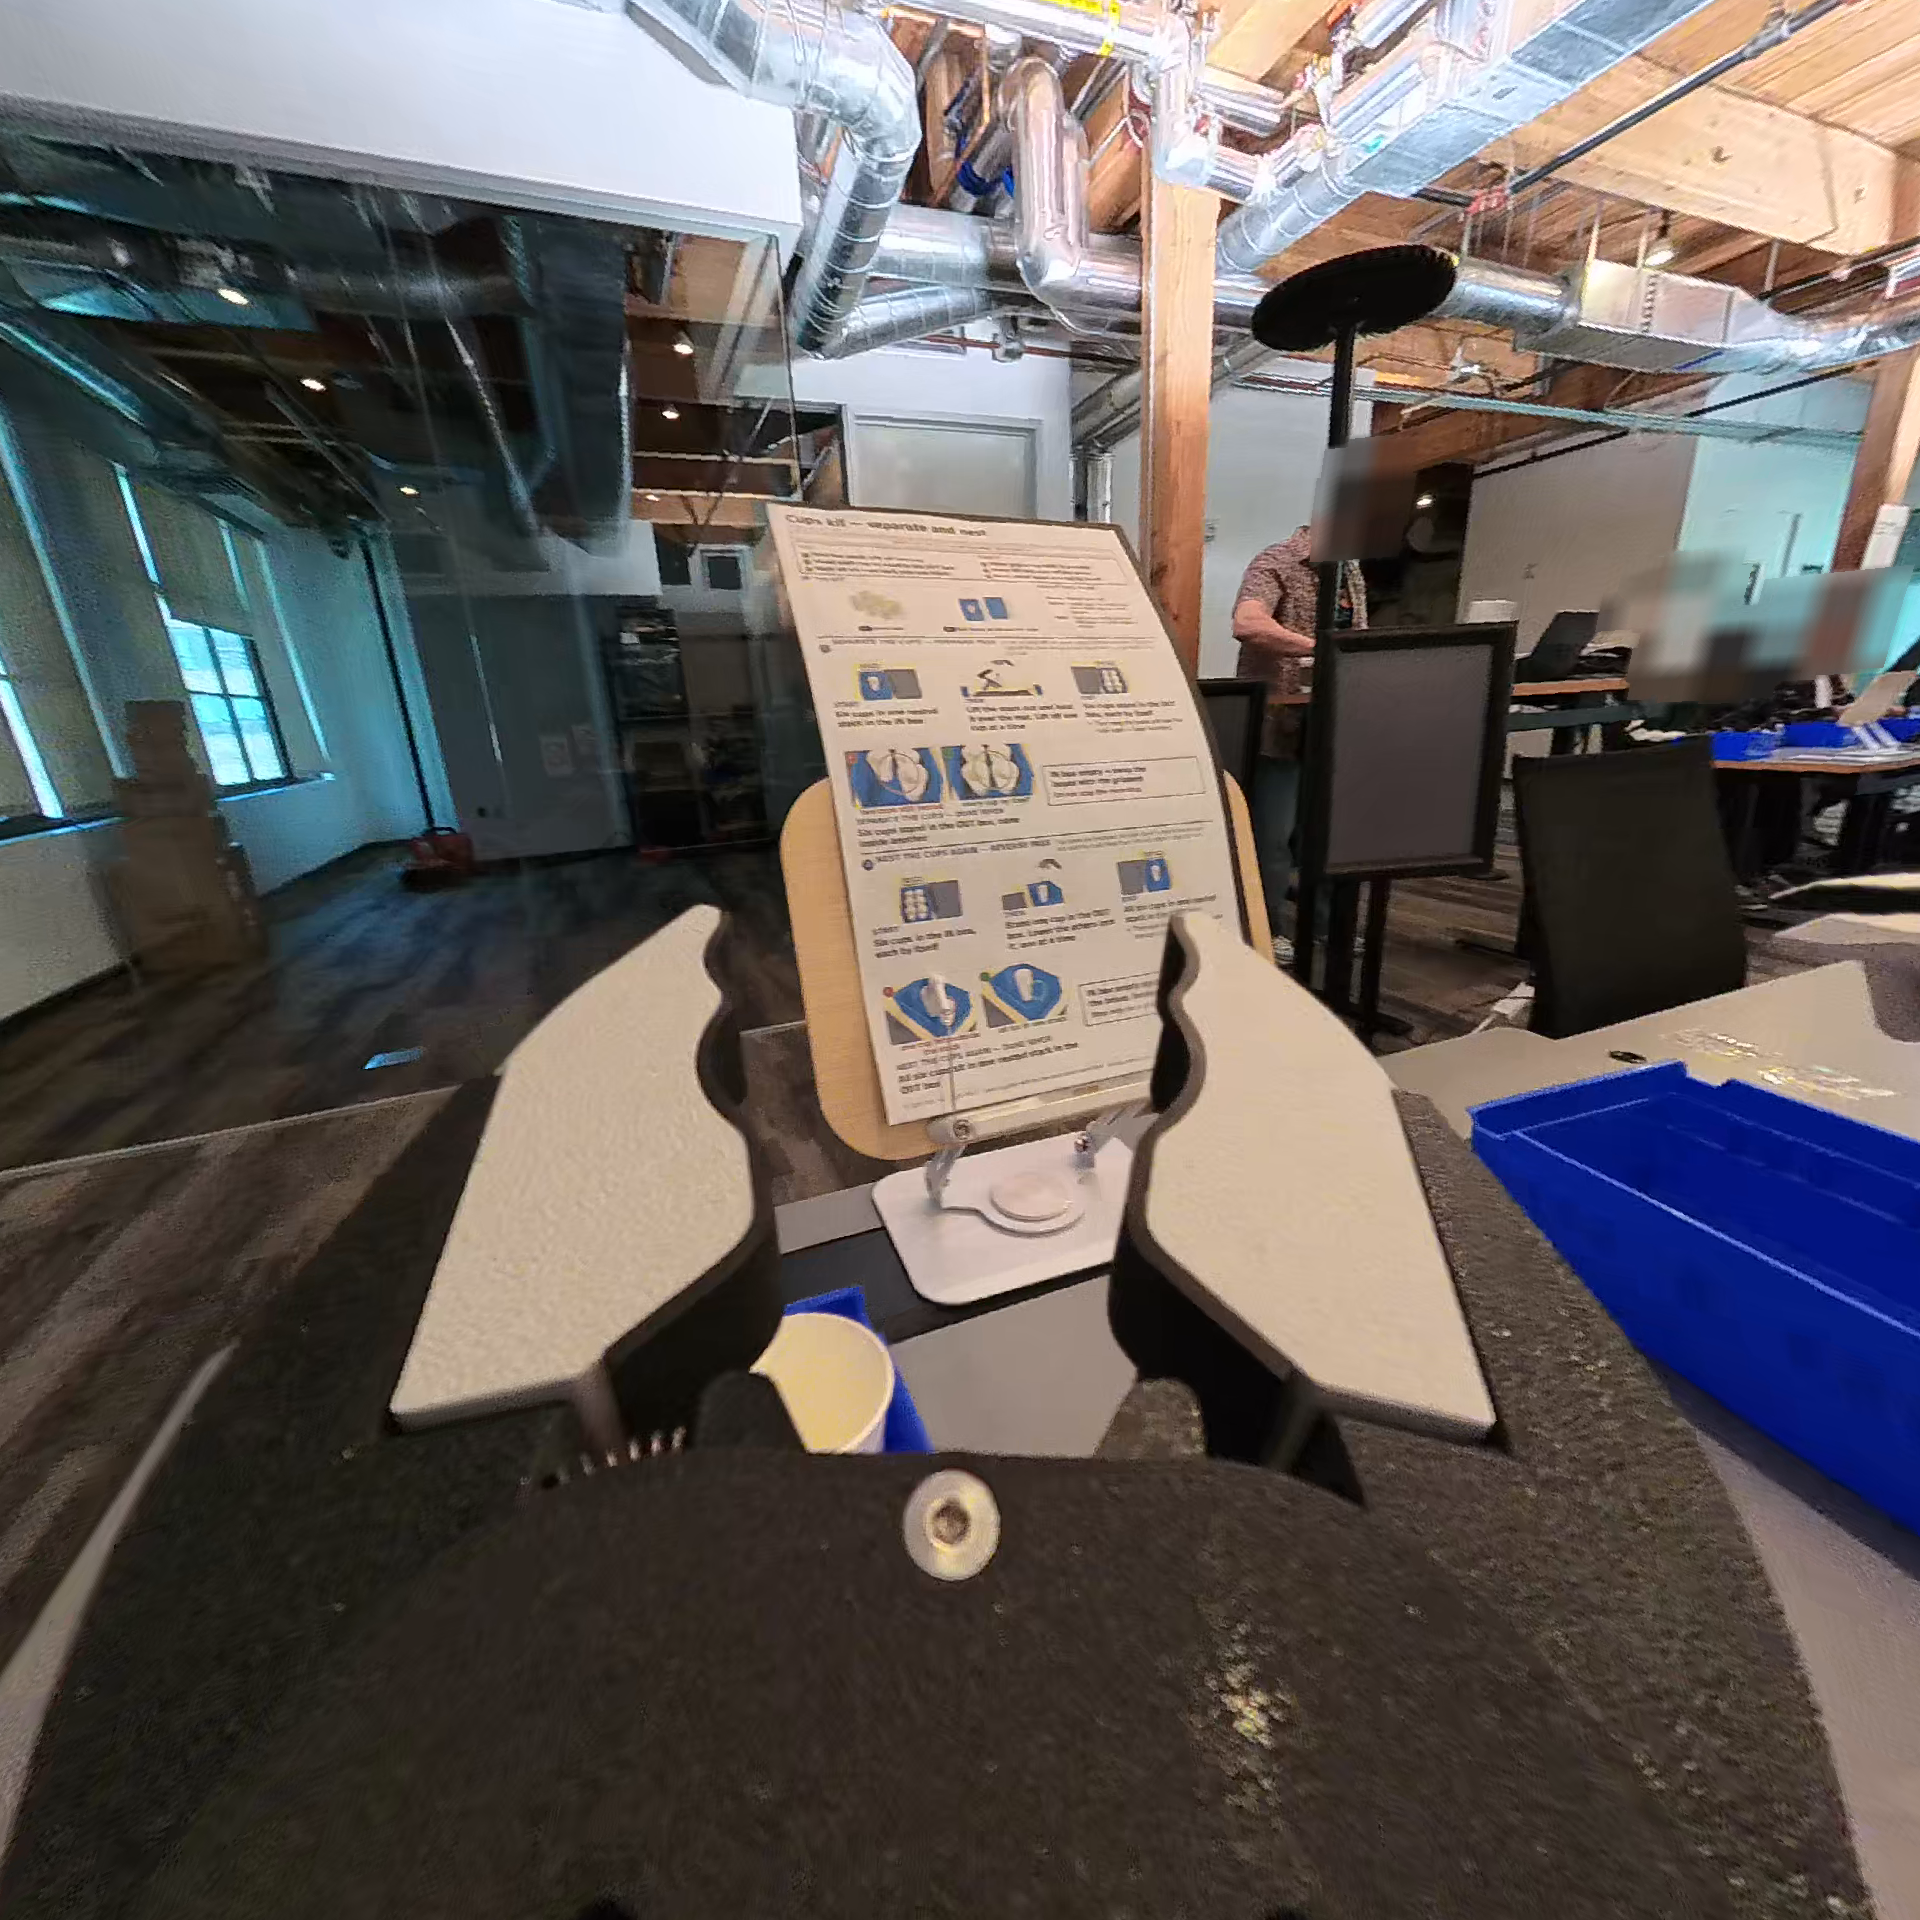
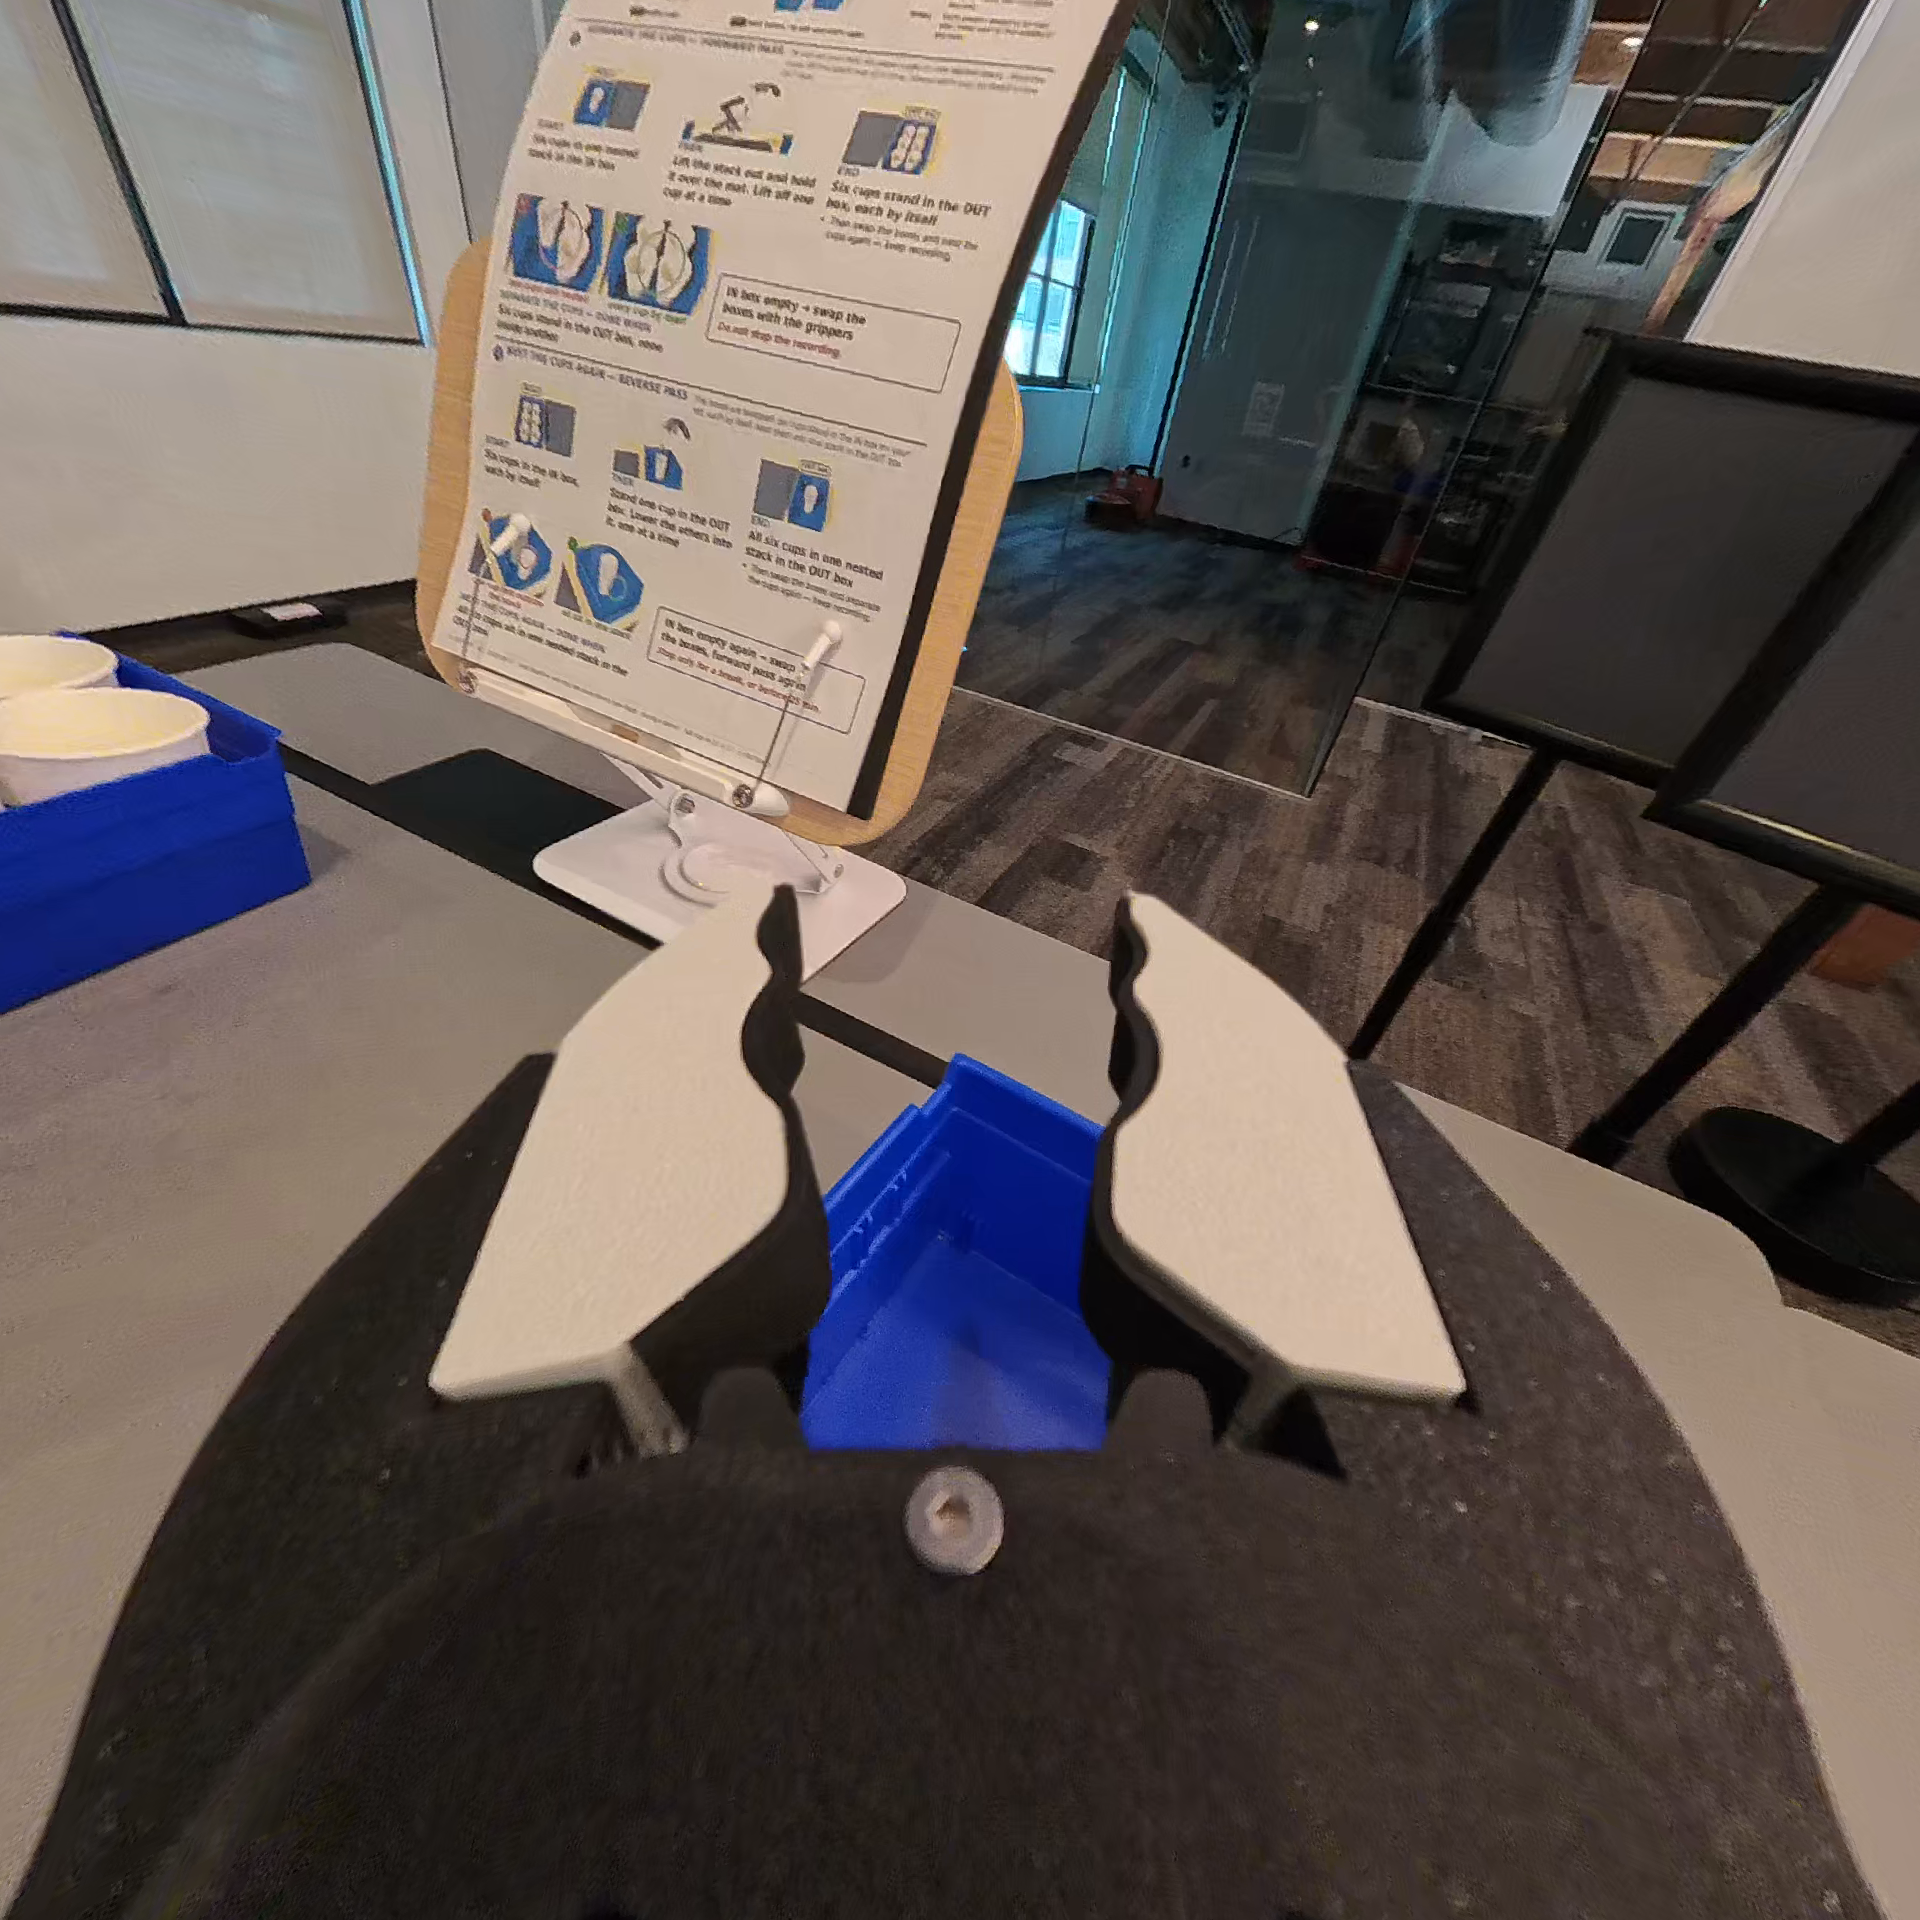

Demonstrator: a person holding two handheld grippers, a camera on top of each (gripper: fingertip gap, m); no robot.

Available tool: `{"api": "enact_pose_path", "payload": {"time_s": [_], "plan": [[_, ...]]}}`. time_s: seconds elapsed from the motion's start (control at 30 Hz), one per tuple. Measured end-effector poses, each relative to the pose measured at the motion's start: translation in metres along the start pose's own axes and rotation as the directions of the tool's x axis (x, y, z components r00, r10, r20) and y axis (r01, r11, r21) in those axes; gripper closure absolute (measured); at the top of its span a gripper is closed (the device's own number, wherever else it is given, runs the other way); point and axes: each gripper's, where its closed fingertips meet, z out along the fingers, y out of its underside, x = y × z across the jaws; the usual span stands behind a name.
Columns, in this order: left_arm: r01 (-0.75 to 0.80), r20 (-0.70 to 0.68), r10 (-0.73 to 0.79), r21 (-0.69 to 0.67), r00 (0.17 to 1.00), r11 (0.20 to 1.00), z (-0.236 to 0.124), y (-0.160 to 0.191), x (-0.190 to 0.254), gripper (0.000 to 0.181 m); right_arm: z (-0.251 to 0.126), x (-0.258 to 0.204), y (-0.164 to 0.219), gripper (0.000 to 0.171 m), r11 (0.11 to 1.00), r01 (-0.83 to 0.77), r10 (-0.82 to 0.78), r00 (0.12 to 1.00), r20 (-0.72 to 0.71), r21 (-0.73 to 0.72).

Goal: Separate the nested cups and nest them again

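Note:
In the left wrist view my left gripper (image 1: 940, 935) is open and empty, held above the table. A white paper cup (image 1: 831, 1382) shows low between its fingers, standing in a blue box (image 1: 904, 1403) of which only a corner shows. A second blue box (image 1: 1714, 1236) lies at the right and looks empty. In the right wrist view my right gripper (image 2: 951, 914) is open and empty, held above an empty blue box (image 2: 956, 1268). Two white cups (image 2: 94, 738) stand in the other blue box (image 2: 156, 862) at the far left.
An instruction sheet on a wooden stand (image 1: 997, 831) with a white base stands at the back of the grey table (image 2: 260, 1091); it also shows in the right wrist view (image 2: 727, 416). Black sign stands (image 2: 1714, 623) and a glass wall lie beyond the table. A person (image 1: 1283, 644) stands far off.

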Motion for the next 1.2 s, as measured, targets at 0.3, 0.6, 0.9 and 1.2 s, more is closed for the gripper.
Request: {"api": "enact_pose_path", "payload": {"time_s": [0.3,0.6,0.9,1.2], "plan": [[-0.051,0.022,0.054,-0.099,0.998,0.994,0.017,0.017,0.009,0.103,0.008,0.006,0.001,0.123,0.999,0.041,-0.042,0.994,-0.102,-0.012],[-0.029,0.012,0.032,-0.202,0.999,0.979,0.023,0.051,0.010,0.111,0.004,0.007,0.006,0.141,0.990,0.109,-0.124,0.972,-0.200,-0.087],[-0.024,-0.053,0.011,-0.246,0.999,0.969,0.031,0.065,0.030,0.117,0.010,-0.025,0.002,0.139,0.994,-0.065,0.056,0.993,-0.101,-0.087],[-0.057,-0.065,0.039,-0.310,0.997,0.949,0.038,0.084,0.050,0.118,0.013,-0.053,-0.004,0.137,0.989,-0.107,0.108,0.994,0.008,-0.105]]}}
